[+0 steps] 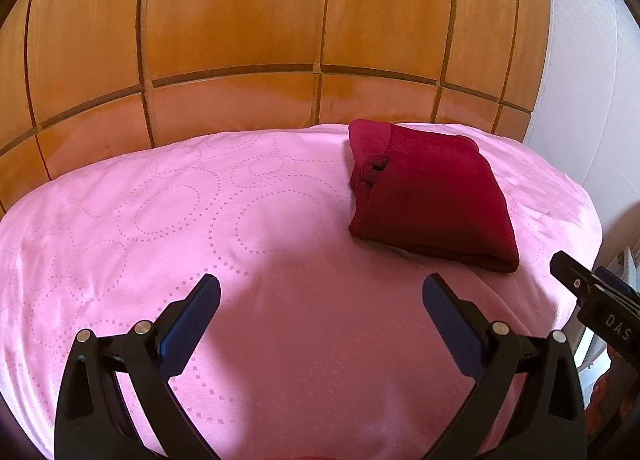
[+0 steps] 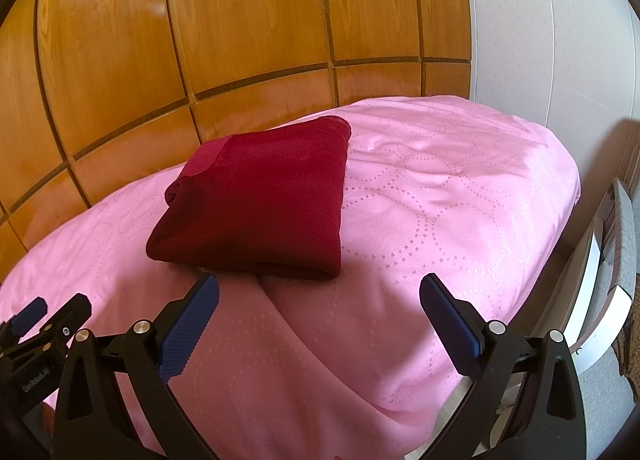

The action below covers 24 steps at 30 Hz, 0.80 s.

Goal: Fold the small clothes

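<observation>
My left gripper [image 1: 320, 292] and right gripper [image 2: 319, 291] both hang with jaws wide apart, gripping nothing, above the pink bedspread [image 1: 160, 228]. Only my right view shows a grey chair [image 2: 622, 252] beside the bed. The dark red garment [image 2: 256, 204] lies folded into a thick rectangle near the wooden wall panels [image 2: 240, 20].

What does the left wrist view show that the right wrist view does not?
Only the left wrist view shows the gathered, open end of the folded red garment, with a dark gap between its layers. Only the right wrist view shows the grey chair beside the bed. Both show the garment lying on the pink bedspread before the wooden panelling, and the left gripper and right gripper open and empty.
</observation>
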### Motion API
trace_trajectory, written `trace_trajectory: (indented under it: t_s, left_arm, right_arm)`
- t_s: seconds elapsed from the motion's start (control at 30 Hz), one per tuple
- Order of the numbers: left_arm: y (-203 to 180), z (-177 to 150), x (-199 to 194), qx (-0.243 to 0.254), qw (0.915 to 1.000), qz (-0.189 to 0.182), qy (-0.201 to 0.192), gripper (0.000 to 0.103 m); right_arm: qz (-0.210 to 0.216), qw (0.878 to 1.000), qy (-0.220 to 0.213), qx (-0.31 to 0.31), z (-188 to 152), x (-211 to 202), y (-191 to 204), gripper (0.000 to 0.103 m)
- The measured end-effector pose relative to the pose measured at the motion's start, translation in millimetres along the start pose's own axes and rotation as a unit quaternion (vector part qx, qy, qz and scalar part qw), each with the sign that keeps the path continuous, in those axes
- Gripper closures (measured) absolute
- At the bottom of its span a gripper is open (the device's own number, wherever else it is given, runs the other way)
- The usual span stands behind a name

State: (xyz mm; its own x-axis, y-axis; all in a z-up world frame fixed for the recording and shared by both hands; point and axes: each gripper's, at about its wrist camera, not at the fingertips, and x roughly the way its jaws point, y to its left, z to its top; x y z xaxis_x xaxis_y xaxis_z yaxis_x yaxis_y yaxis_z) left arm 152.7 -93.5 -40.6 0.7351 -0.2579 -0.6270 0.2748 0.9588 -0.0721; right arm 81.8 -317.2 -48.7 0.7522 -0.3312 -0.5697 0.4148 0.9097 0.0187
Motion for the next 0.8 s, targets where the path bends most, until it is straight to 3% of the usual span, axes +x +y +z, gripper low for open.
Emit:
trace_trajectory:
  t_s: [0.8]
  left_arm:
    - [-4.2, -2.8, 2.4, 0.002, 0.9997, -0.021, 0.013, 0.002]
  right_arm:
    - [0.0, 1.0, 0.004, 0.004, -3.1, 0.2, 1.3, 0.004]
